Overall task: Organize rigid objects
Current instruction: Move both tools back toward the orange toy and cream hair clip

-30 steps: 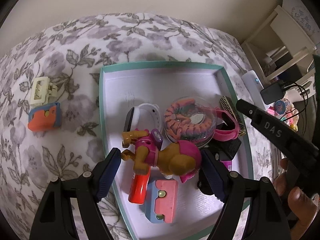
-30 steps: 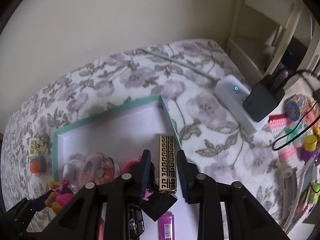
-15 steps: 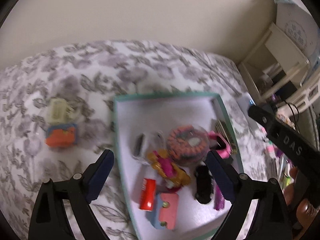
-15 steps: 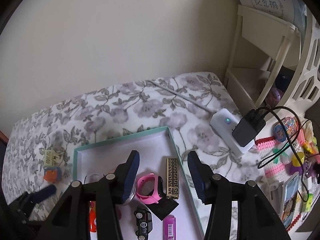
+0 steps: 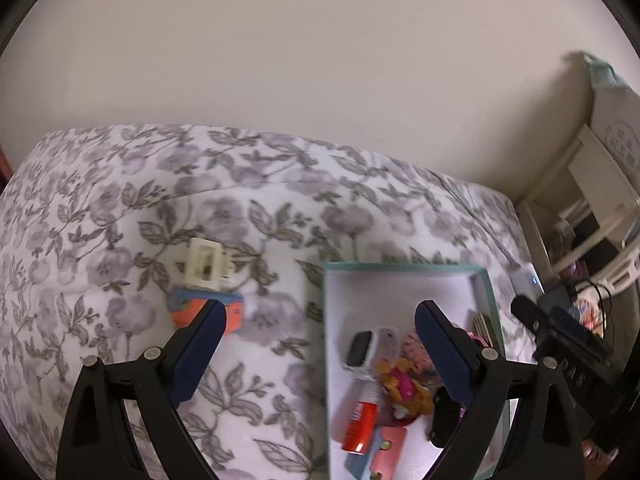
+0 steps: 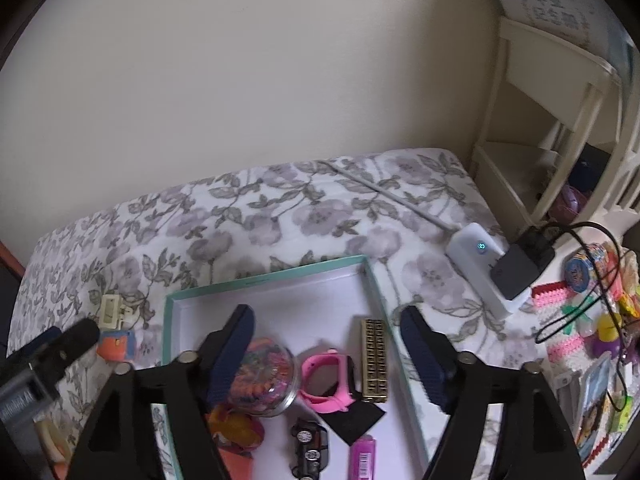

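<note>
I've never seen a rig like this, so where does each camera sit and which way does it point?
Left wrist: on the left gripper, looking down its open fingers at the floral bedspread and teal tray.
Right wrist: on the right gripper, open above the tray.
Both views share the tray and cream clip.
</note>
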